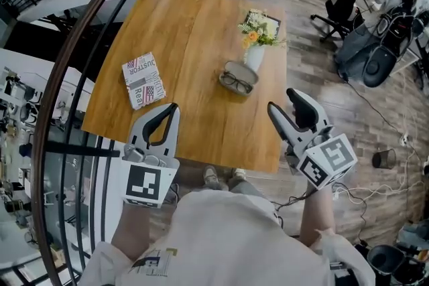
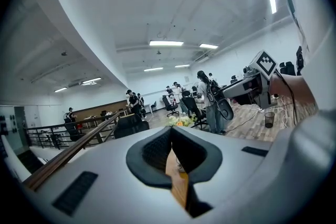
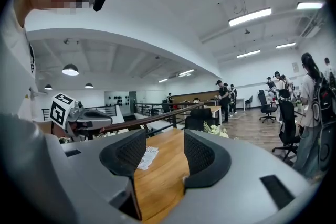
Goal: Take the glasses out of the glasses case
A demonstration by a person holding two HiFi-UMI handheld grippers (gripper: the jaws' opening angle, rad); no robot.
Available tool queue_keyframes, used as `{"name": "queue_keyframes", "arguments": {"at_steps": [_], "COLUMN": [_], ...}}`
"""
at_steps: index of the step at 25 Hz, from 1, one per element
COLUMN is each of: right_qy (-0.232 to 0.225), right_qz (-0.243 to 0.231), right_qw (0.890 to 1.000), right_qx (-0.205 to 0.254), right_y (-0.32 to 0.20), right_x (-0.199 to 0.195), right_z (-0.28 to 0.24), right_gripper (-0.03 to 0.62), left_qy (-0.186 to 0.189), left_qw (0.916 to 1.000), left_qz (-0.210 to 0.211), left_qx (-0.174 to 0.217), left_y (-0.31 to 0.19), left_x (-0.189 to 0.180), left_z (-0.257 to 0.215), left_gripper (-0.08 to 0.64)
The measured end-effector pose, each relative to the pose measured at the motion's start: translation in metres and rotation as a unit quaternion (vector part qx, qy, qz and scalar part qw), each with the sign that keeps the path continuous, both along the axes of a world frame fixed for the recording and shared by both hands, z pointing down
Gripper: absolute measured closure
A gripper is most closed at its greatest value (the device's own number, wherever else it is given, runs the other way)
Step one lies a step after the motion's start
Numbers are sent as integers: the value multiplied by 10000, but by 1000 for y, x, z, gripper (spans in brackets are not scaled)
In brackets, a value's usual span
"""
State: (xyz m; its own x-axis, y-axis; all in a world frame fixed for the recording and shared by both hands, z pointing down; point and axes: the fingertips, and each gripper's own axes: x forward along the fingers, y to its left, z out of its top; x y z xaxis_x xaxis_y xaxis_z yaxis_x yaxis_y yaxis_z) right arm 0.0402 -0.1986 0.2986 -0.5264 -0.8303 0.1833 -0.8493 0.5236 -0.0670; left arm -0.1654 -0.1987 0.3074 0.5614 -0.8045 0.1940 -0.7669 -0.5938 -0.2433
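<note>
The glasses case (image 1: 238, 78) lay open near the right edge of the table (image 1: 188, 30), just beside the vase (image 1: 255, 57), with the glasses (image 1: 236, 82) inside. Its long side ran left to right. My right gripper (image 1: 282, 99) was nearer, jaws apart and empty. My left gripper (image 1: 173, 108) had its jaws together, holding nothing.

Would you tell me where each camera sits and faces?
Head view: on the person's head, looking steeply down at the table and glasses case; left gripper, right gripper and shirt show.
Left gripper view: rides that gripper, facing across the table to the flowers; its shut jaws show.
Right gripper view: rides that gripper, facing the packet; its open jaws show.
Shared: both gripper views catch the flowers.
</note>
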Motion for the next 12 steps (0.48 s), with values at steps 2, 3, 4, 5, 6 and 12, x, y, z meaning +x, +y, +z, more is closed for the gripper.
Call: {"name": "queue_keyframes", "arguments": {"at_steps": [2, 3, 4, 5, 6, 12], "right_qy": [-35, -25, 14, 94, 222, 811], "right_qz": [-86, -117, -129, -115, -82, -284], "right_qw": [9999, 9999, 9999, 9998, 9997, 9957], "right_qx": [-60, -84, -101, -99, -78, -345], "right_y": [-9, -14, -19, -26, -32, -71], "right_x": [3, 4, 5, 7, 9, 12], "right_z": [4, 7, 10, 13, 15, 48], "right_gripper": [347, 347, 347, 347, 347, 350], "left_qy": [63, 69, 91, 148, 224, -4], "left_qw": [9999, 9999, 9998, 9996, 9994, 9999], "left_qz": [-71, -87, -100, -106, -99, 111], "left_qx": [-98, -114, -141, -194, -262, -115], "left_y": [-7, -11, -15, -19, -23, -54], "left_x": [6, 9, 12, 15, 19, 31], "left_z": [1, 3, 4, 6, 8, 29], "left_gripper": [543, 543, 543, 543, 543, 543]}}
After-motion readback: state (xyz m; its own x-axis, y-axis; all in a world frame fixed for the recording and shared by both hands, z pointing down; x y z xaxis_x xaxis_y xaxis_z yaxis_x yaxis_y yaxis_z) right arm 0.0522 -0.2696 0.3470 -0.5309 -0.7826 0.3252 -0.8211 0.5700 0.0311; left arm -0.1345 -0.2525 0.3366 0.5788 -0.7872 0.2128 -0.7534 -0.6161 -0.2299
